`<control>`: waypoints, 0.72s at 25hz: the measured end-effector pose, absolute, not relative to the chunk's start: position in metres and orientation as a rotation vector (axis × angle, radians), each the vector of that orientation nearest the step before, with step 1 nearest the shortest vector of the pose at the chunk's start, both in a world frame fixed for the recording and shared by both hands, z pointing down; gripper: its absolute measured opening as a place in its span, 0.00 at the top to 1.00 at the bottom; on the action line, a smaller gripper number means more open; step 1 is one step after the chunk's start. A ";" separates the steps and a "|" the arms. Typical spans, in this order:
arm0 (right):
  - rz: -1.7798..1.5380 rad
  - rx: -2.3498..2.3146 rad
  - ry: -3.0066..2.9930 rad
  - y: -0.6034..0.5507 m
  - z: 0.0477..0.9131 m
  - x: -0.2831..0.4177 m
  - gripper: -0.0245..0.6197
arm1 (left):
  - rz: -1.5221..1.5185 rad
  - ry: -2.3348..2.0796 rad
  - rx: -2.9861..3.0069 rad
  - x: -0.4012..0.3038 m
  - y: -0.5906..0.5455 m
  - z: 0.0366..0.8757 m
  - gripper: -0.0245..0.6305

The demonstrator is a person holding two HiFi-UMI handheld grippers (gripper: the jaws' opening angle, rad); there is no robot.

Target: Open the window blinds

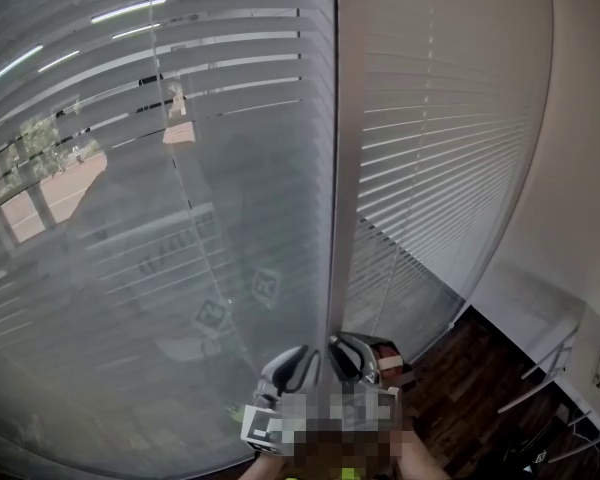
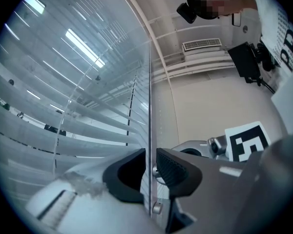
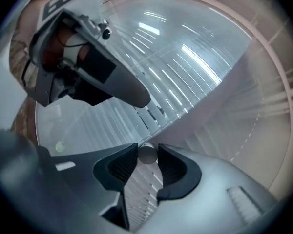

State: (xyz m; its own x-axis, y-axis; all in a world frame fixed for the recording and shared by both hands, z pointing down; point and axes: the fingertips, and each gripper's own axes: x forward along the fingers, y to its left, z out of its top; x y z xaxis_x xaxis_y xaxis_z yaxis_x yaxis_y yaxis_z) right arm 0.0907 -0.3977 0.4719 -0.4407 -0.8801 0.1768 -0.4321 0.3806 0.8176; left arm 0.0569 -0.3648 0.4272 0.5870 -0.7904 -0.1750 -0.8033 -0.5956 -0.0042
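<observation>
White slatted blinds [image 1: 130,168] cover the left window, and trees and a building show faintly through them. A thin clear wand [image 1: 195,208] hangs down in front of them to my two grippers at the bottom centre. The wand [image 2: 150,106] runs upright between the jaws of my left gripper [image 2: 151,167], which are closed round it. My left gripper [image 1: 292,368] sits just left of my right gripper [image 1: 352,360]. The right gripper [image 3: 148,161] is shut on the wand's round lower end [image 3: 147,153]. The left gripper's body [image 3: 88,67] shows above it.
A pale upright window post [image 1: 345,168] divides the panes. A second blind [image 1: 440,148] covers the right window with its slats closed. A white wall [image 1: 570,198] stands at the right above a dark wood floor [image 1: 480,368]. White metal legs [image 1: 555,368] stand on that floor.
</observation>
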 end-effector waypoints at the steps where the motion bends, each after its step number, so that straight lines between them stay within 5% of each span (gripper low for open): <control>1: -0.977 1.106 -1.999 -0.398 0.472 0.090 0.76 | 0.237 1.370 -2.724 0.057 -0.365 0.427 0.85; 18: -1.001 1.126 -1.983 -0.401 0.474 0.089 0.77 | 0.250 1.376 -2.726 0.059 -0.366 0.427 0.85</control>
